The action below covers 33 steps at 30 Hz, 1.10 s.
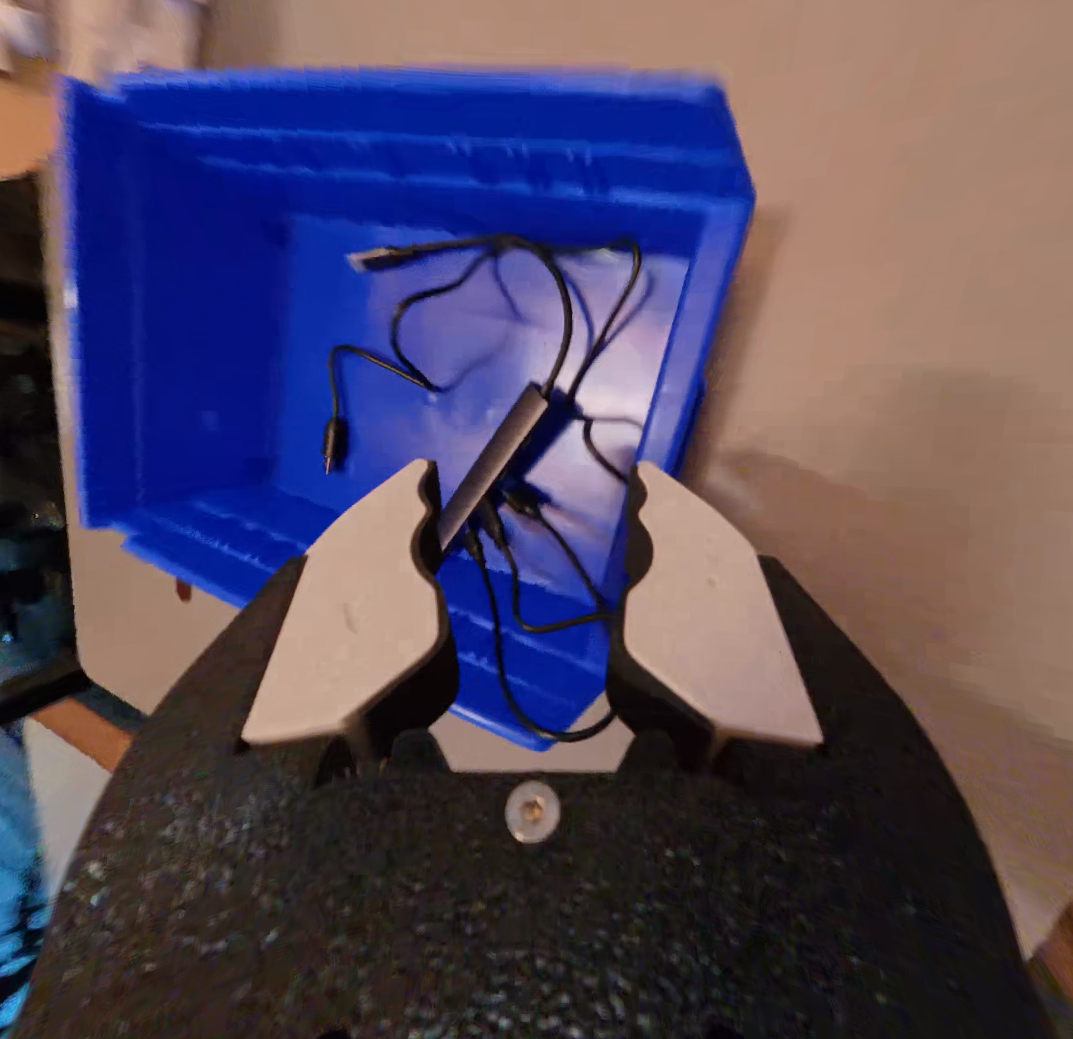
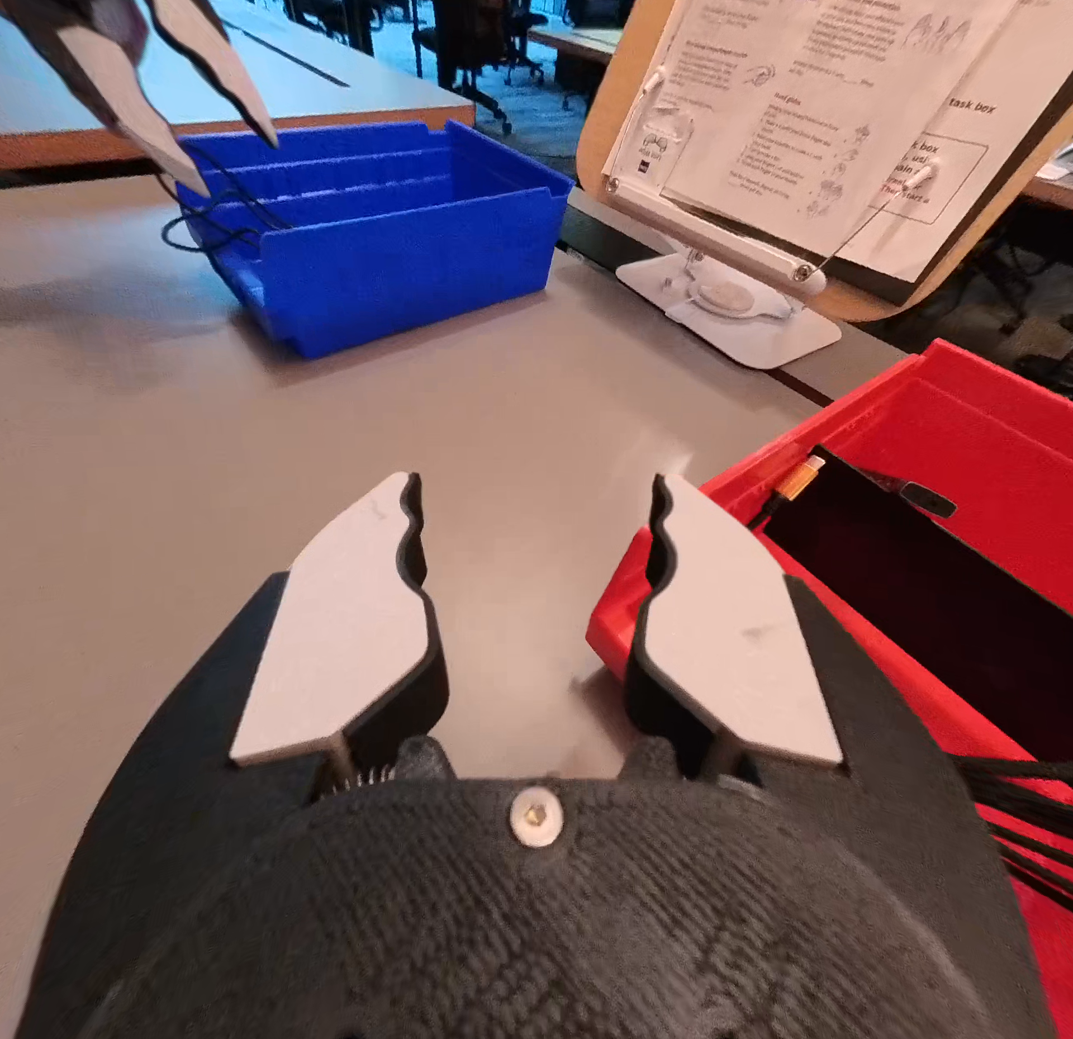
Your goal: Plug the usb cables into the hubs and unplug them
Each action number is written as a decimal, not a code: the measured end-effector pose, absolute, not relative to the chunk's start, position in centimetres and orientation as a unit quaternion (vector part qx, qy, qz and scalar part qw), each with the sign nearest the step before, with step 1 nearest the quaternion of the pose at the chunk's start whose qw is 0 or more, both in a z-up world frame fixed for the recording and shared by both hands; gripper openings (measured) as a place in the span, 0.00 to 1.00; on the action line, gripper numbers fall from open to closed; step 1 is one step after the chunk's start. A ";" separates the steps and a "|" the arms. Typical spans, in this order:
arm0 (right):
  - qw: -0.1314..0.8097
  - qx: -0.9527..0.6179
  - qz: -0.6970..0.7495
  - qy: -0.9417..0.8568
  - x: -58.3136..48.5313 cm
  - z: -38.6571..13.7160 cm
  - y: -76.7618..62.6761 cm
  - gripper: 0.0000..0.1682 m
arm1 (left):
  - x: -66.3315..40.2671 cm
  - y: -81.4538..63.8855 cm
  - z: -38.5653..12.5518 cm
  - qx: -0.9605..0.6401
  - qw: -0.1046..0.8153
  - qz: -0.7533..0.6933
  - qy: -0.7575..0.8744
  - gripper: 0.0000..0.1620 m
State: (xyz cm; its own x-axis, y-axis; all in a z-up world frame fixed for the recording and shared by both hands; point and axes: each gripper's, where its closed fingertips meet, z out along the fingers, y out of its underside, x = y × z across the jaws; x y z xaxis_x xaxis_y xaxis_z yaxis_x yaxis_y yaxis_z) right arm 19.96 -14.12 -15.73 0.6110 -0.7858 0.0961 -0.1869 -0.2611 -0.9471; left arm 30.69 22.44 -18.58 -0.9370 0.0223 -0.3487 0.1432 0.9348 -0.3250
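A blue bin [image 1: 174,326] on the grey table holds a slim grey USB hub [image 1: 505,448] lying at a slant, with several black cables [image 1: 566,314] looped around it. One loose plug [image 1: 335,439] lies at the left and another [image 1: 371,259] at the far end. Some plugs sit at the hub's near end. One cable hangs over the bin's near rim. My left gripper [image 1: 534,468] is open and empty above the bin, its left finger close over the hub's near end. The right wrist view shows it [image 2: 238,166] over the blue bin's [image 2: 406,273] left corner. My right gripper [image 2: 535,480] is open and empty above the table.
A red bin [image 2: 958,430] stands right of my right gripper, touching its right finger in view. It holds a black panel, an orange-gold plug [image 2: 801,480] and a dark connector [image 2: 929,499]. A white stand with paper sheets [image 2: 755,198] stands at the back right. More tables and chairs lie beyond. Tip to tip, the grippers are about 40 centimetres apart.
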 end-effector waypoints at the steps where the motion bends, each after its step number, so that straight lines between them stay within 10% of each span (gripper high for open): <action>1: 0.515 -0.738 -0.284 0.331 20.0 -16.0 -13.9 0.45 | 31.6 22.7 -19.3 0.073 0.166 -0.134 0.974 0.35; 17: 0.546 -0.704 -0.277 0.359 18.5 -15.1 -16.5 0.43 | 35.7 21.5 -25.5 0.108 0.081 -0.006 0.991 0.14; 25: 0.581 -0.698 -0.259 0.329 18.4 -14.3 -14.1 0.42 | 37.2 15.7 0.0 -0.084 0.249 -0.384 0.885 0.12; 33: 0.587 -0.706 -0.259 0.299 18.0 -13.7 -12.5 0.42 | 30.1 9.7 22.7 -0.144 0.112 -0.748 0.638 0.11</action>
State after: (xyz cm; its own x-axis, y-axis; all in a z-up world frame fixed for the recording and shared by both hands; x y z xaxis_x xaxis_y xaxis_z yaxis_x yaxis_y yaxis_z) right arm 17.99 -12.50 -13.70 0.6872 -0.7263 0.0157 -0.1170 -0.1320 -0.9843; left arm 30.13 9.66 22.73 -0.9336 -0.3508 0.0732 -0.0169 -0.1609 -0.9868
